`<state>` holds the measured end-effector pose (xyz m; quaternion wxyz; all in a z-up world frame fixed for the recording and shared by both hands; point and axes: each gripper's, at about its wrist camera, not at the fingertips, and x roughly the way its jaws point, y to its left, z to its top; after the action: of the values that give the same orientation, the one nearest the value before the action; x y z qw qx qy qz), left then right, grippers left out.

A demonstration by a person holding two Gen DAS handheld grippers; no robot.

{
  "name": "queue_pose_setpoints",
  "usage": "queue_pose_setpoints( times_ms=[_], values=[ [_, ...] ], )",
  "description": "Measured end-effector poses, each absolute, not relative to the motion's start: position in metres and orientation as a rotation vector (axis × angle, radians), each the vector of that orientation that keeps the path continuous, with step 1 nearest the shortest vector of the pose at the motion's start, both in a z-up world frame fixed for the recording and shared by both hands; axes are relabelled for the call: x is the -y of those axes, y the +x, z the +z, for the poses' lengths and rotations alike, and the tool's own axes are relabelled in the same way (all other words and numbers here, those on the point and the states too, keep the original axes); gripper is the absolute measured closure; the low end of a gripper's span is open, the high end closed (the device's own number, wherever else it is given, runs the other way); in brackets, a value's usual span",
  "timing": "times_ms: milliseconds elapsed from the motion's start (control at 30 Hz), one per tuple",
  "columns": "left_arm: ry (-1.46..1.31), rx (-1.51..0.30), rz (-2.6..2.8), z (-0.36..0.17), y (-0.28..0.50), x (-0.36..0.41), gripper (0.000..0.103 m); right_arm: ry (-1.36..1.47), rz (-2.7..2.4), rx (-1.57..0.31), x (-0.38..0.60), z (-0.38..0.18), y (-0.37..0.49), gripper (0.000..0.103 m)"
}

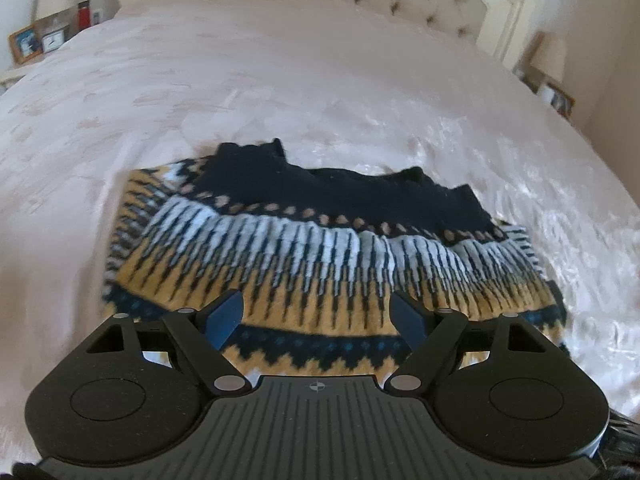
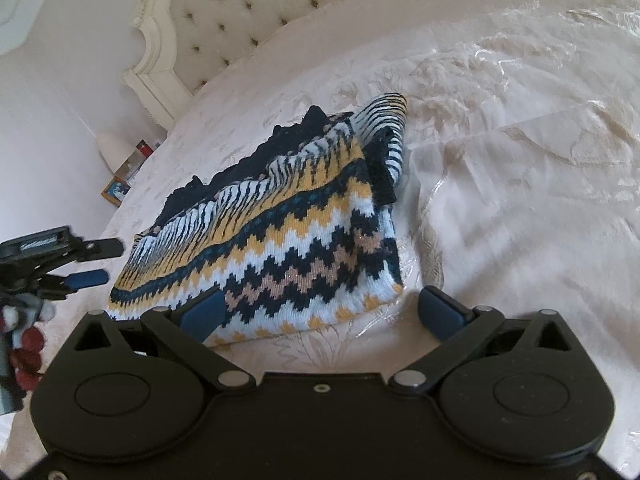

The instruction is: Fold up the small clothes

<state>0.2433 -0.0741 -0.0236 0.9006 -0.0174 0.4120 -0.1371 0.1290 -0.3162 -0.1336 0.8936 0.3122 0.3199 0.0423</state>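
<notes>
1. So there's a knit sweater (image 1: 320, 248) lying on the bed (image 1: 280, 80), roughly in the middle of the pale shiny bedspread. It's patterned in navy, mustard yellow, white and a bit of tan, with zigzag bands near one edge and long stripey teeth further up.
2. It looks already folded into a compact bundle. In the right wrist view a striped piece (image 2: 384, 120) is flopped over the top at the far end, and the navy part runs along the side toward the headboard (image 2: 224, 12).
3. Left gripper (image 1: 318, 318): fingers spread wide, nothing between them. It hangs right at the near edge of the sweater, with the blue fingertips (image 1: 226, 316) over the mustard and navy band. Can't tell if they're actually touching the knit.
4. Right gripper (image 2: 320, 314): fingers also spread wide and empty. The left-hand fingertip sits over the zigzag corner of the sweater, the other one is over bare bedspread just beside the white hem.
5. The left gripper also shows up in the right wrist view, off at the left edge, fingers apart, just beside the sweater's end.
6. Background stuff: tufted cream headboard, a lamp (image 1: 550, 58) and a picture frame (image 1: 25, 42) on a bedside table, plus a small clock (image 1: 53, 40) and a red bottle (image 1: 83, 16).
</notes>
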Motion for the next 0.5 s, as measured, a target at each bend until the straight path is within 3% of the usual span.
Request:
queue_pose_setpoints(
  times_ms=[500],
  values=[
    [0.056,-0.903,-0.299,-0.040,0.288,0.118,0.024,0.642,0.097,-0.674,0.317,-0.135,0.131,0.000]
  ],
)
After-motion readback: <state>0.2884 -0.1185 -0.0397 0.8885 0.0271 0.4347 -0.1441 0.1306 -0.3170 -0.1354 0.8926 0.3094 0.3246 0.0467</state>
